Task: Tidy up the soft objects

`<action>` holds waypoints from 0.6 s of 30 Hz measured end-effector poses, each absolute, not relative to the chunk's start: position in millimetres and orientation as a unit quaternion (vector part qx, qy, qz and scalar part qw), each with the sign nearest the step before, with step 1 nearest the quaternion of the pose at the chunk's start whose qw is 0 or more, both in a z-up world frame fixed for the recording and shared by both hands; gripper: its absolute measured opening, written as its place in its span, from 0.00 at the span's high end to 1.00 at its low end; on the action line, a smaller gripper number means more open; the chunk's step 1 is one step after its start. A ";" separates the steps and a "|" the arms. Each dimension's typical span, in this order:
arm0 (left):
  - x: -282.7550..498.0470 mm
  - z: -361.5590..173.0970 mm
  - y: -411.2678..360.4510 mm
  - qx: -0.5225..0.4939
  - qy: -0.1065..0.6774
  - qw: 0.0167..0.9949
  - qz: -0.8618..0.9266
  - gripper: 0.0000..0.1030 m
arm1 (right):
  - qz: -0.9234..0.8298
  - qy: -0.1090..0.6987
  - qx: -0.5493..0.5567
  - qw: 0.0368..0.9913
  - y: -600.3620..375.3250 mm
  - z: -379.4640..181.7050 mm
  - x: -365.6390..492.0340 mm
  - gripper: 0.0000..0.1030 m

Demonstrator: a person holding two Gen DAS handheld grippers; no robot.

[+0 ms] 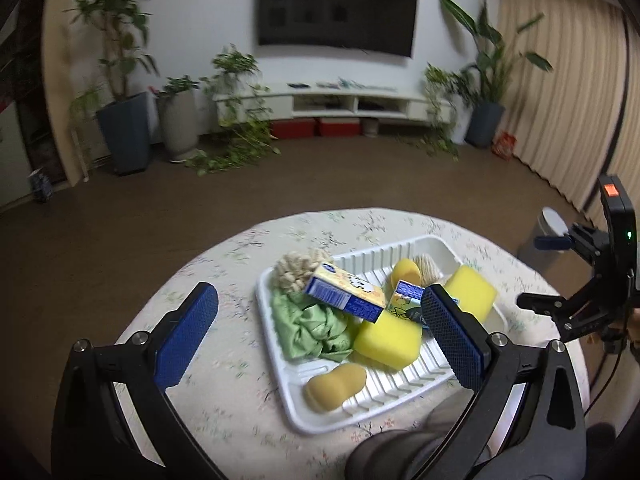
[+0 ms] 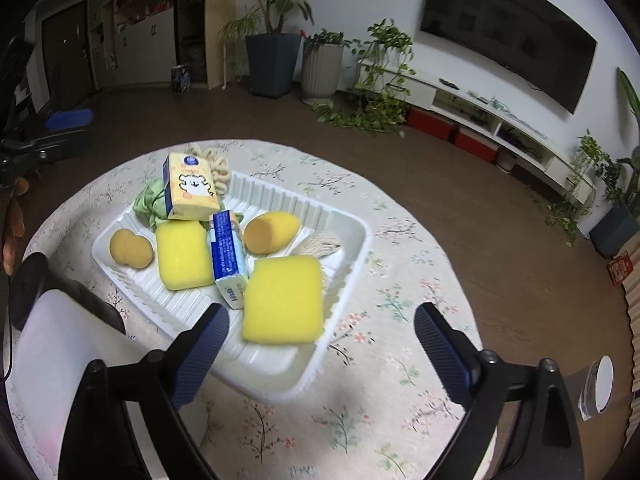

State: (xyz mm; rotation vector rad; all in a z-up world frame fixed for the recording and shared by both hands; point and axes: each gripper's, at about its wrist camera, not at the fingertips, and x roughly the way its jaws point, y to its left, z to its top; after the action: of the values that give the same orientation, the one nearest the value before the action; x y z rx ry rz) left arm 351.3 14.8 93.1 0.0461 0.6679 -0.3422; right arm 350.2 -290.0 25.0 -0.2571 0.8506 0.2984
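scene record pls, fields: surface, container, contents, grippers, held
surface: round table with a floral cloth
container: white ribbed tray
contents: two yellow sponges; two tissue packs, one leaning over the green cloth; peanut-shaped sponge; egg-shaped sponge; cream rope bundle; cream knitted piece at the tray's far corner
grippers: left gripper open; right gripper open
held: nothing between the fingers of either gripper

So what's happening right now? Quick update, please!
Left gripper and right gripper open, empty. Sponges, tissue packs, cloth all in white tray. Nothing in the way.
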 end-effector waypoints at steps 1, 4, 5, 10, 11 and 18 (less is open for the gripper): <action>344.5 96.1 18.5 0.015 0.321 0.933 -0.164 0.00 | 0.142 0.406 -0.120 0.895 -293.7 29.3 344.7 0.00; 323.2 102.5 26.7 0.006 0.311 0.938 -0.150 0.00 | 0.132 0.397 -0.114 0.901 -303.0 37.7 331.5 0.00; 312.6 104.6 28.6 0.006 0.306 0.940 -0.149 0.00 | 0.127 0.393 -0.109 0.904 -306.7 41.5 325.2 0.00; 265.4 105.7 32.3 -0.006 0.291 0.945 -0.148 0.00 | 0.110 0.374 -0.081 0.917 -321.9 56.0 289.4 0.00; 255.1 104.0 31.1 -0.007 0.292 0.945 -0.148 0.00 | 0.109 0.370 -0.072 0.920 -324.3 58.9 279.4 0.00; 176.2 91.7 22.7 -0.022 0.283 0.949 -0.137 0.00 | 0.105 0.338 -0.013 0.935 -336.0 68.1 207.0 0.00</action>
State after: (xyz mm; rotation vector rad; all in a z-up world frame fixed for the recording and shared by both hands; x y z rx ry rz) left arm 176.2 22.7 91.7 -0.0440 0.5760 -0.2788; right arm 207.0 -336.0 68.1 -0.0261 0.6913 0.2138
